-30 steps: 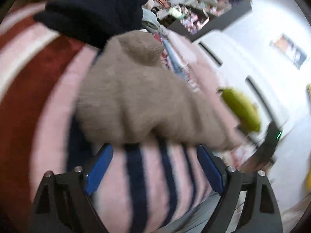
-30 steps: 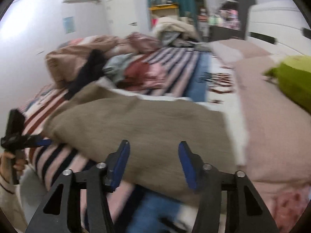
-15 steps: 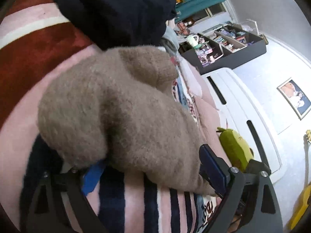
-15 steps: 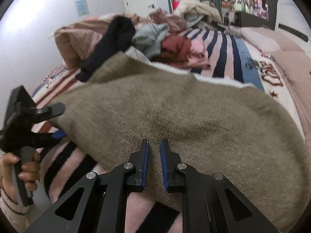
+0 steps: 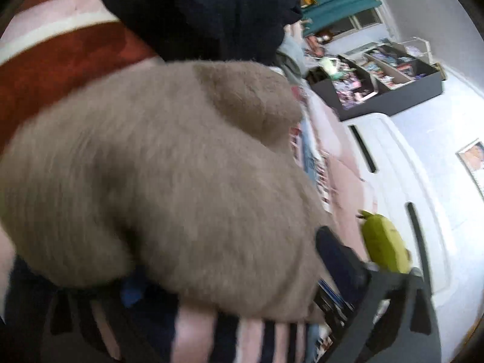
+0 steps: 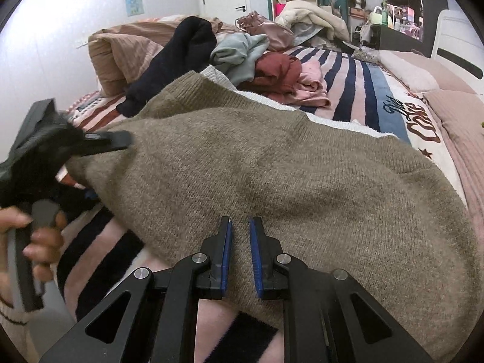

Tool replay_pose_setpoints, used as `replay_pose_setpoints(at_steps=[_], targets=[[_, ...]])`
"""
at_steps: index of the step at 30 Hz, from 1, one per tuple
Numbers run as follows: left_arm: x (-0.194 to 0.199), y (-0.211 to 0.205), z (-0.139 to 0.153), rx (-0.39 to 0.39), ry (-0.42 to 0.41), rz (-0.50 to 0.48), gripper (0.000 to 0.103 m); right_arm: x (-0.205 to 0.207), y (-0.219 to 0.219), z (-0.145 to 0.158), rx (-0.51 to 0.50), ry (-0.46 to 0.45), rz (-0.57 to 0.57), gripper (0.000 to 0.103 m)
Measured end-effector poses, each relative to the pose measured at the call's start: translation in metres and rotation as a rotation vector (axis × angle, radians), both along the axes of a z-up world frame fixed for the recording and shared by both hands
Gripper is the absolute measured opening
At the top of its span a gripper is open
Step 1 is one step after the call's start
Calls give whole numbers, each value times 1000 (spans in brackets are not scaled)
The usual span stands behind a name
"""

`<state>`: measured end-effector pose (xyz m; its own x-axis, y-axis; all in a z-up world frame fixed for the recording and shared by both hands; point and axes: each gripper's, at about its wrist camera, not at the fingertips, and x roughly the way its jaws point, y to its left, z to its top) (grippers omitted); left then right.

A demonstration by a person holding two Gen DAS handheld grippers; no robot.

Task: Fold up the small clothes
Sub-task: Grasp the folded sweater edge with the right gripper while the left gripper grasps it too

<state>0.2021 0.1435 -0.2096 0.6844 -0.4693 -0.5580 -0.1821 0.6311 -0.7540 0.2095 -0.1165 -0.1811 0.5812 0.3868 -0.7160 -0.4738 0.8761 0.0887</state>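
Observation:
A brown knitted sweater (image 6: 272, 163) lies spread on the striped bed; it fills the left wrist view (image 5: 169, 181). My right gripper (image 6: 240, 236) is shut on the sweater's near hem, its blue pads pinching the fabric. My left gripper (image 5: 230, 275) is open around the sweater's left edge, with its left finger mostly hidden under the wool and its right finger (image 5: 338, 260) beside it. The right wrist view shows the left gripper (image 6: 99, 157) at the sweater's left corner, held by a hand (image 6: 39, 236).
A heap of clothes, navy (image 6: 178, 60), light green (image 6: 239, 51), maroon (image 6: 278, 69) and pink, lies behind the sweater. Pillows (image 6: 453, 115) sit to the right. A green plush toy (image 5: 384, 245) and a white headboard (image 5: 408, 181) are beyond.
My right gripper closed on the sweater's near hem and stays shut. My left gripper pushed further in around the sweater's left edge, which now covers its left finger.

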Motion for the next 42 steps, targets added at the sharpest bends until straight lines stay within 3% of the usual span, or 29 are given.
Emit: replay_pose_setpoints(at_steps=[1, 2, 4, 6, 10, 11, 12, 14, 17, 20, 24, 29, 32, 33, 34, 36, 37, 40, 42], targets=[[2, 3, 0, 13, 9, 13, 63, -1, 1, 0, 1, 0, 1, 8], [5, 4, -1, 13, 8, 12, 60, -2, 1, -1, 3, 1, 3, 8], [7, 1, 6, 31, -22, -20, 41, -3, 0, -1, 7, 2, 8, 8], [5, -6, 21, 93, -77, -52, 36, -3, -2, -1, 17, 4, 11, 8], [0, -31, 60, 244, -187, -112, 33, -1, -15, 4, 92, 31, 15, 10], [0, -36, 67, 273, -207, -124, 33, 0, -19, 8, 114, 26, 17, 17], [0, -48, 81, 334, -244, -147, 32, -2, -30, 17, 151, -2, 7, 28], [1, -69, 100, 436, -289, -189, 32, -5, -51, 34, 172, -67, -22, 36], [5, -113, 128, 600, -354, -274, 31, -9, -85, 57, 173, -130, -73, 38], [11, -163, 146, 676, -404, -375, 30, -18, -125, 75, 196, -179, -138, 40], [20, -241, 148, 743, -432, -513, 27, -37, -182, 88, 236, -226, -226, 41], [29, -329, 113, 793, -400, -710, 27, -52, -237, 82, 236, -229, -321, 41], [27, -356, 87, 801, -353, -810, 35, -59, -263, 68, 247, -194, -361, 42], [23, -356, 84, 807, -362, -820, 43, -60, -270, 63, 255, -179, -370, 42], [20, -356, 85, 786, -377, -834, 59, -60, -275, 59, 260, -168, -376, 42], [18, -350, 90, 724, -387, -853, 80, -60, -280, 55, 266, -160, -386, 42], [16, -347, 95, 704, -390, -856, 84, -60, -282, 54, 269, -157, -392, 42], [8, -335, 112, 676, -391, -859, 84, -60, -283, 57, 304, -155, -386, 43], [-2, -320, 125, 622, -406, -856, 84, -61, -275, 66, 316, -172, -360, 58]])
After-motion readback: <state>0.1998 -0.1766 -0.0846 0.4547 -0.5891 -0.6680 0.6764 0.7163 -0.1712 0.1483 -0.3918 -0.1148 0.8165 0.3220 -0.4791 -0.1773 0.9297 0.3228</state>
